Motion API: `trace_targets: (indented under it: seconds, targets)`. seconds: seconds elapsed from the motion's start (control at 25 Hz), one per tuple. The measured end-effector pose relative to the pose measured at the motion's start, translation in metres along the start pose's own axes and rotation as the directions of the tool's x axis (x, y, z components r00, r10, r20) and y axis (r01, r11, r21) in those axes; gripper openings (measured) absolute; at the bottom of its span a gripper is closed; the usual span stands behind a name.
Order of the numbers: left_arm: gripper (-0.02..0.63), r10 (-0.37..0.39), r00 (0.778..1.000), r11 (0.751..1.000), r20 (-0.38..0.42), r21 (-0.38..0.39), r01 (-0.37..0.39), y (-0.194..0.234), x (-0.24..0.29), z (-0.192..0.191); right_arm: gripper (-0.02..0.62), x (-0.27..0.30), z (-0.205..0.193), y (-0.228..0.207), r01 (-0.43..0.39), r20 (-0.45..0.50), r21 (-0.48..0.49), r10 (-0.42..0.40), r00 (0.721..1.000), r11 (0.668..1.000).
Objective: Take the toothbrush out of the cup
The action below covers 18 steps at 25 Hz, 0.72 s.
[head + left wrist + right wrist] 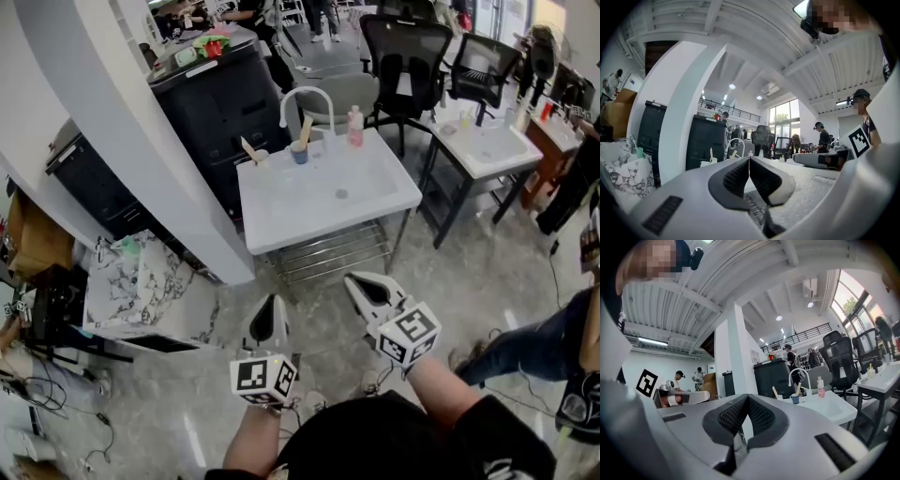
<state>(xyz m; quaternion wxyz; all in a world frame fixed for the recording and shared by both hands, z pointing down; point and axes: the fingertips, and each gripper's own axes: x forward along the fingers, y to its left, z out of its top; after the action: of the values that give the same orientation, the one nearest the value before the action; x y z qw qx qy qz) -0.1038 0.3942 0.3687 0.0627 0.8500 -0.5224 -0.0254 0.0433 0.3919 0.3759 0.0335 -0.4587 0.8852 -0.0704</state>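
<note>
The toothbrush (306,130) stands tilted in a blue cup (299,154) at the back edge of the white bench (281,220), just in front of the faucet (305,98). Left of it a white cup (260,157) holds a second brush (248,147). To the right, near the back corner, stands a pink bottle (355,127). The bottle's label is too small to read, and no writing can be made out on either cup. The only clear print is the black-and-white square markers (409,333) on the grippers.

In front of the cups the basin lies open down to the bench's front edge, and a wire rack (328,253) sits under it. A black cabinet (220,108) stands close behind the bench, and a white column (141,141) runs along its left side. On the right a strip of floor (469,272) parts it from a second bench (487,150), with black chairs (405,56) beyond.

Both grippers hang over the floor, well short of the bench's front edge and pointing toward it. The left gripper (273,302) has its jaws pressed together on nothing, and so has the right gripper (350,279). A person's leg (525,349) stands at the right, apart from them.
</note>
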Motion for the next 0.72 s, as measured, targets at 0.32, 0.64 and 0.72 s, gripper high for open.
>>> trace_targets:
  seconds: [0.32, 0.64, 0.72]
  targets:
    - [0.099, -0.002, 1.0, 1.0, 0.015, 0.012, 0.002, -0.015, 0.01, 0.001, 0.154, -0.01, 0.004, -0.019, 0.009, 0.018, 0.004, -0.009, 1.0, 1.0]
    - [0.249, 0.017, 0.999, 1.0, 0.034, 0.02, -0.018, -0.045, 0.025, -0.001, 0.264, -0.027, 0.011, -0.05, 0.015, 0.039, -0.014, -0.015, 0.999, 1.0]
    - [0.249, 0.026, 0.999, 0.999, 0.037, 0.023, -0.027, -0.052, 0.03, -0.002, 0.264, -0.03, 0.012, -0.058, 0.007, 0.038, -0.015, -0.006, 0.999, 1.0]
